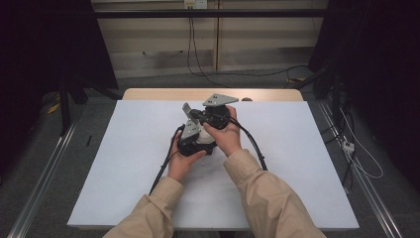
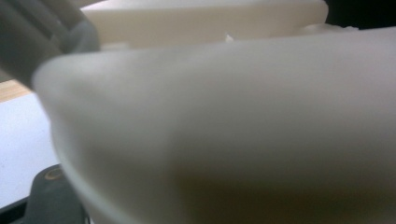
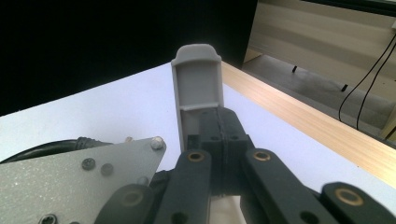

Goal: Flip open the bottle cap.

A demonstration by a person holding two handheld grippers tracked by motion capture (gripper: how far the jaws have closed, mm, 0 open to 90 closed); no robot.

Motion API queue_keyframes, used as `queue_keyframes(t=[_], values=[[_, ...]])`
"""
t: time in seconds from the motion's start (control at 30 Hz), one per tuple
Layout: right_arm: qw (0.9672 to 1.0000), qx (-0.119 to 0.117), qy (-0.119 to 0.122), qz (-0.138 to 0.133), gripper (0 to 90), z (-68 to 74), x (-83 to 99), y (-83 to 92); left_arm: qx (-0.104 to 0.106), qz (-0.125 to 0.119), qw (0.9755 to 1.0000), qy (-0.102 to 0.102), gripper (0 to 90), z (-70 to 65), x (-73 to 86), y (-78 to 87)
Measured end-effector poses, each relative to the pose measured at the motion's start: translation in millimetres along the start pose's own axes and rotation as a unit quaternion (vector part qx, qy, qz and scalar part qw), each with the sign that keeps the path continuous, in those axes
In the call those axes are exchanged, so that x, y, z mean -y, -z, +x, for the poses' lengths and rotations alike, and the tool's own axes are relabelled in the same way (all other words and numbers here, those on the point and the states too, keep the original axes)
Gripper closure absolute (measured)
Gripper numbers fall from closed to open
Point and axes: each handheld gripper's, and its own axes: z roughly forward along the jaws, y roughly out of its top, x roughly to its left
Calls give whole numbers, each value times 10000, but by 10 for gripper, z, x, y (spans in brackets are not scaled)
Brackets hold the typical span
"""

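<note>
From the high view, both hands meet at mid-table: the left gripper (image 1: 194,130) and right gripper (image 1: 214,115) sit pressed together over the white mat (image 1: 124,163) (cables trailing back toward the sleeves). In the left gripper view a pale blurred object (image 2: 224,130) looms just ahead, jaws clenched. In the right gripper view the black jaws are closed tight, with a grey plastic piece (image 3: 197,86) upright just past them.

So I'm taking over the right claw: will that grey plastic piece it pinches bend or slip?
Probably stiff: the grey plastic piece stands straight above the right claw, with moulded side walls. Likely light, being thin. Smooth, and gripped only at its low end, it could pivot or slip if knocked.
</note>
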Motion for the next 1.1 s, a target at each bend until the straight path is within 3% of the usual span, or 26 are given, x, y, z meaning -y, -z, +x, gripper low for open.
queue_keyframes(t=[0.53,0.57,0.63,0.73,0.8,0.83,0.87,0.9,0.93,1.0,1.03,1.07,1.1], values=[[10000,-18,-25,-7,900,-3,6,-15,-30,23,10000,-26,186,1,-1,4],[10000,-21,-33,-9,900,-4,6,-16,-22,1,9999,98,186,-13,5,1],[10000,-23,-37,-11,900,-6,7,-17,-10,20,10000,-36,186,4,0,3],[10000,-25,-42,-9,900,-8,9,-18,-13,24,10000,-33,186,-2,0,3],[10000,-34,-52,-17,900,-9,10,-24,50,12,10000,81,186,-15,4,-4],[10000,-38,-64,-19,900,-9,12,-28,10,20,10000,-41,186,1,0,2],[10000,-43,-76,-19,900,-11,14,-30,76,15,9999,76,186,-13,4,-5],[10000,-44,-77,-26,900,-12,16,-34,6,5,10000,85,186,-16,5,-1],[10000,-43,-78,-24,900,-13,17,-37,13,19,10000,-35,186,1,0,2],[10000,-55,-78,-26,900,-15,19,-41,139,19,9999,56,186,-6,3,-8],[10000,-56,-78,-25,900,-16,19,-42,8,16,10000,-33,186,1,0,1],[9999,-58,-84,-27,900,-17,20,-43,10,18,10000,-32,186,1,0,1],[9999,-60,-83,-25,900,-18,20,-45,9,5,10000,88,186,-16,5,-1]])
